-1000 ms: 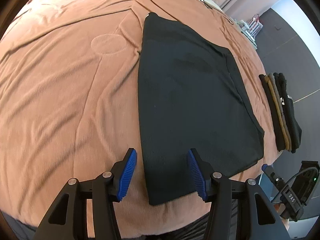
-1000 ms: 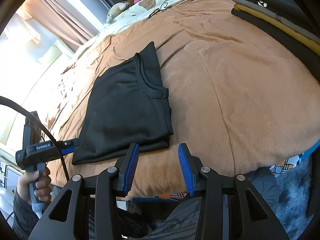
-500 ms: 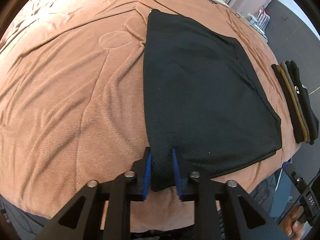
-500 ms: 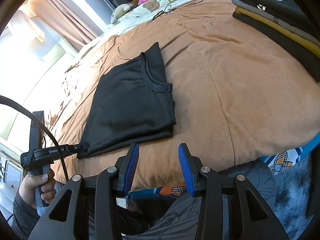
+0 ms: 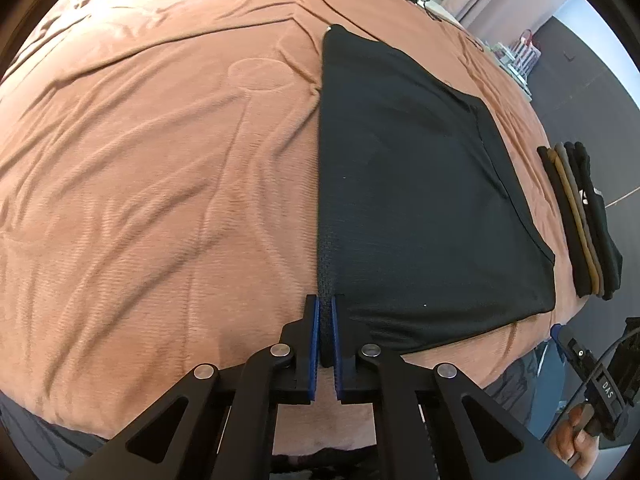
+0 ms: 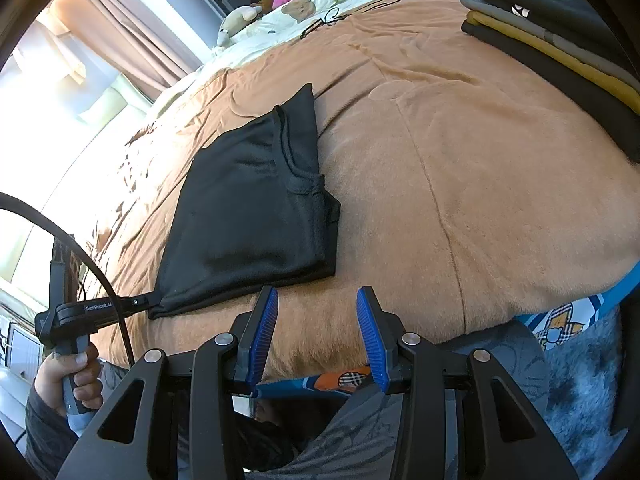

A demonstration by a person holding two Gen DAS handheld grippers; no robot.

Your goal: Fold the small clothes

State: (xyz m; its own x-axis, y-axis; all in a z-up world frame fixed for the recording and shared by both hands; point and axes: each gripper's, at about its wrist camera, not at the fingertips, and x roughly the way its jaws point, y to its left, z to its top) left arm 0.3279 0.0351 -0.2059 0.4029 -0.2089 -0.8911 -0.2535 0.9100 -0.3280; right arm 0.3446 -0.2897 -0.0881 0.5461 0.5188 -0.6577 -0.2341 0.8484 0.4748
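Note:
A black T-shirt (image 5: 420, 184), folded into a long panel, lies flat on the orange-brown bed cover (image 5: 160, 160). My left gripper (image 5: 325, 308) is shut on the shirt's near left corner, with the hem pinched between the blue pads. In the right wrist view the same shirt (image 6: 248, 216) lies left of centre, with the left gripper (image 6: 150, 304) clamped on its near corner. My right gripper (image 6: 316, 300) is open and empty, just off the shirt's near right corner above the bed's front edge.
A stack of folded clothes (image 5: 580, 220), black, grey and mustard, sits at the bed's right edge; it also shows in the right wrist view (image 6: 560, 40). Pillows and soft toys (image 6: 296, 4) lie at the head. Curtains and a bright window (image 6: 60, 100) are at left.
My left gripper moved forward onto the shirt's near left corner and closed on it. My right gripper stayed open and drew slightly nearer to the shirt's near right corner.

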